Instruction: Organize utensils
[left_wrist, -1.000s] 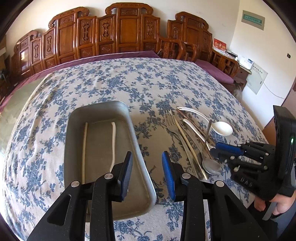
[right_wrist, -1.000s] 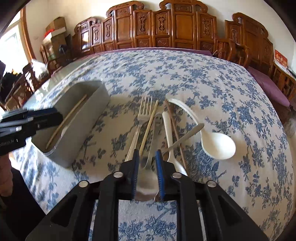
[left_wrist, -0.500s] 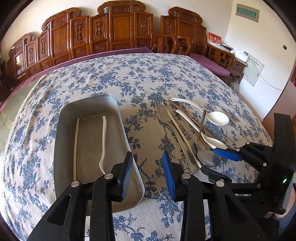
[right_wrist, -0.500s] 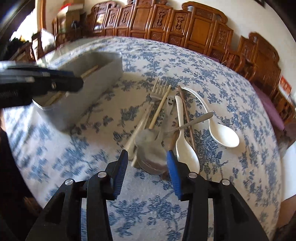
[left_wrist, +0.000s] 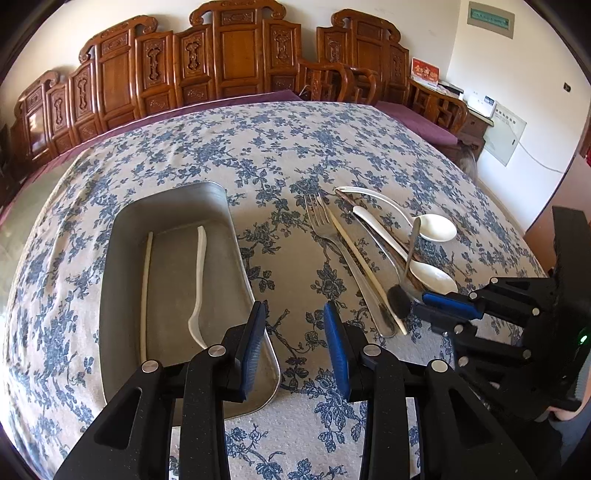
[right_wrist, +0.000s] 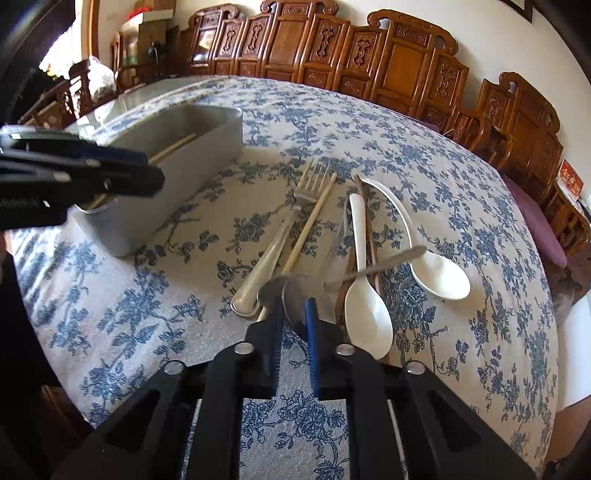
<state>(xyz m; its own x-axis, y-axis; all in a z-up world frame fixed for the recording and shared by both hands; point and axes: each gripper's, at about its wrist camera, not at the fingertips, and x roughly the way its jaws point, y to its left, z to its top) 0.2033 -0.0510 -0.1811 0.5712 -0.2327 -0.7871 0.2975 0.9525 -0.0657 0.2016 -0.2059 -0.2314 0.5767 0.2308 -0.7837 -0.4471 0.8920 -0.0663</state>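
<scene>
A grey metal tray (left_wrist: 122, 258) holds a white spoon (left_wrist: 199, 280) and a pale chopstick (left_wrist: 146, 295). My left gripper (left_wrist: 293, 332) stands open above the tray's near right corner, nothing between its fingers. To the right lie a metal fork (right_wrist: 284, 229), a pale chopstick (right_wrist: 310, 225), a brown chopstick (right_wrist: 369, 221) and two white spoons (right_wrist: 365, 314) (right_wrist: 441, 275). My right gripper (right_wrist: 293, 314) is shut on the bowl of a metal spoon (right_wrist: 295, 295), which is tipped on edge with its handle crossing the white spoons. The right gripper (left_wrist: 410, 302) also shows low at the right in the left wrist view.
A blue-flowered cloth (left_wrist: 295, 155) covers the round table. Carved wooden chairs (left_wrist: 236, 55) ring its far side. The tray (right_wrist: 207, 147) sits left of the utensil pile, with bare cloth between them. A person's sleeve shows at the lower right edge.
My right gripper opened wide, rolled, then closed on the metal spoon's bowl, tipping the spoon up on edge. The left gripper stayed open over the tray corner.
</scene>
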